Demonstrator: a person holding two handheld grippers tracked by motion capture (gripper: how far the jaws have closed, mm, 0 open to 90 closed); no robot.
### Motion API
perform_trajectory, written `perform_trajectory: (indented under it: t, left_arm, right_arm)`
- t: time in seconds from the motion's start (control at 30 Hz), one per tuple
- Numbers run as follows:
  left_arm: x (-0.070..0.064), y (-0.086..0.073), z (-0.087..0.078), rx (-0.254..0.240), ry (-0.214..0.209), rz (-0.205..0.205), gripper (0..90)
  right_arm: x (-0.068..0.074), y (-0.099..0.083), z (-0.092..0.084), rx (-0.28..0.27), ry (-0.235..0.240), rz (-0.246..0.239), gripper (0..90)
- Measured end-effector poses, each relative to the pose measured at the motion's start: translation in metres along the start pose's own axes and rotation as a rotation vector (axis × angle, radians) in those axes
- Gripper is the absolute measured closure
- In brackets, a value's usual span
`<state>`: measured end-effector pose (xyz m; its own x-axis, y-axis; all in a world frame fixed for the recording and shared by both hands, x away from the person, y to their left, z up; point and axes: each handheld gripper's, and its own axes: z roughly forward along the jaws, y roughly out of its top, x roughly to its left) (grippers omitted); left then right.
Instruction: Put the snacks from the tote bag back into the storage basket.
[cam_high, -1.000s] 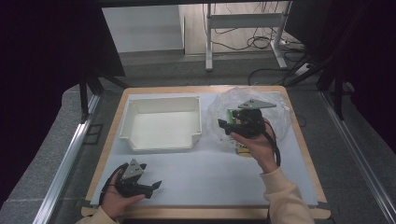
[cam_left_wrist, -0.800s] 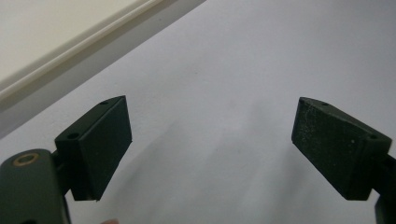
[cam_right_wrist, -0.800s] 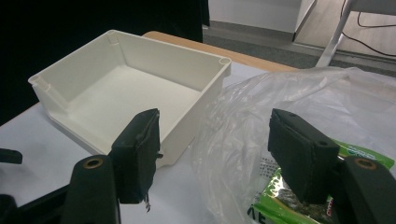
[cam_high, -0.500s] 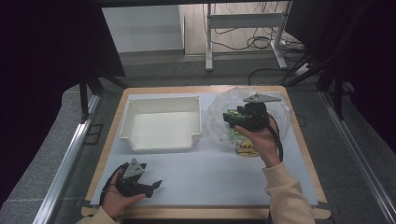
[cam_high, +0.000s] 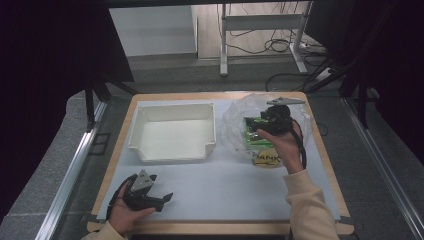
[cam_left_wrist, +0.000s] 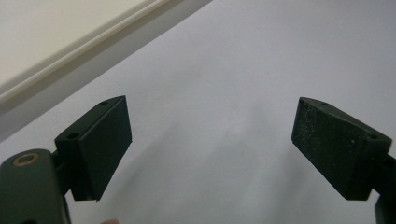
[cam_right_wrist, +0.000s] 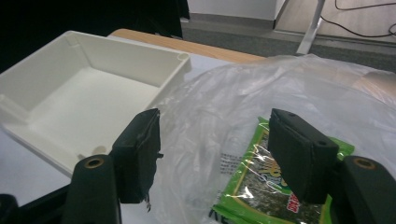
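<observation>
Since the earlier frames the right hand-held gripper (cam_high: 259, 125) has slid forward and to the right over the clear plastic bag (cam_high: 235, 122), while the left hand-held gripper (cam_high: 162, 199) has kept its place at the near edge of the desk (cam_high: 225, 190). Both stand with jaws spread wide and nothing between them; the left one rests low over bare white surface, just in front of the white tray (cam_high: 172, 155). In the right gripper view the jaws hang over the crumpled bag, and a green snack packet (cam_right_wrist: 254, 186) lies inside it, under the film, near the right jaw. A yellowish packet (cam_high: 266, 159) lies at the bag's near end, close to the person's wrist. The step in hand looks like the approach to the bag, to get at its contents or its mouth. Next, the right jaws probably need to settle on a fold of the film or on the green packet's edge and close there; thin, slippery plastic may slide or bunch, so the left gripper may have to come across and hold the bag steady.
</observation>
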<state>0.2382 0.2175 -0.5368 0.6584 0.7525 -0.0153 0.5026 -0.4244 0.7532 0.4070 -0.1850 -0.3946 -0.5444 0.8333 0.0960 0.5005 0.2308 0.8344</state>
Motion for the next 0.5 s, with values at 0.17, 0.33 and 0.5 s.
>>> perform_trajectory:
  t: [0.17,0.33,0.5]
  left_arm:
    - [0.001,0.0,-0.001,-0.006,0.002,-0.002,12.2]
    - [0.0,0.0,0.0,-0.005,-0.002,-0.001,12.3]
    - [-0.002,0.001,0.0,-0.006,-0.009,0.01,12.2]
  right_arm:
    - [-0.01,-0.004,0.007,0.025,-0.018,0.018,36.3]
    - [-0.02,-0.006,0.007,0.03,-0.041,0.036,36.3]
    - [-0.031,-0.01,0.01,0.051,-0.058,0.06,36.8]
